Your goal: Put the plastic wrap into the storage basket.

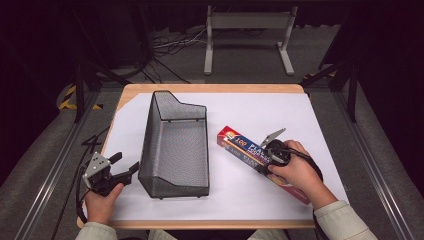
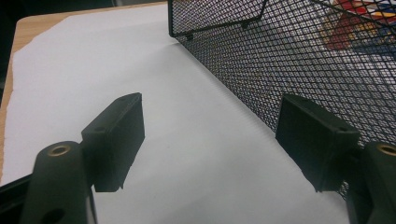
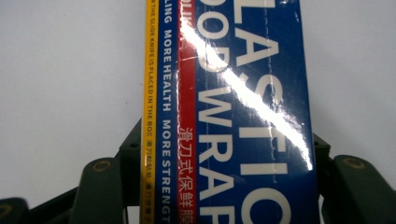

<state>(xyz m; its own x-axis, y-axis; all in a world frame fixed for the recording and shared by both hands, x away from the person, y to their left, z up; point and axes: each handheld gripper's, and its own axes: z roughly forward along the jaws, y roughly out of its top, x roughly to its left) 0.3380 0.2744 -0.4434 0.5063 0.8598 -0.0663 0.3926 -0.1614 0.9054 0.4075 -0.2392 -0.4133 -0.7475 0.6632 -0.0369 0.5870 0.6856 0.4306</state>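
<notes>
A long blue, red and yellow plastic wrap box point(image 1: 240, 145) lies slantwise on the white sheet, right of the basket. My right gripper point(image 1: 270, 157) comes down on its middle, held by a hand. In the right gripper view the box point(image 3: 243, 93) lies between the two jaws and both pads touch its long sides; the gripper point(image 3: 226, 140) is shut on it. My left gripper point(image 1: 127, 162) rests at the front left, just left of the black wire mesh basket point(image 1: 150, 130). Its jaws point(image 2: 210, 135) stand wide apart with only white paper between them.
The mesh basket point(image 2: 280, 56) stands upright mid-table, and its wall is close to the left gripper's right jaw. A white sheet point(image 1: 260, 110) covers the wooden table point(image 1: 210, 88). A white metal stand point(image 1: 247, 22) and cables are on the floor beyond.
</notes>
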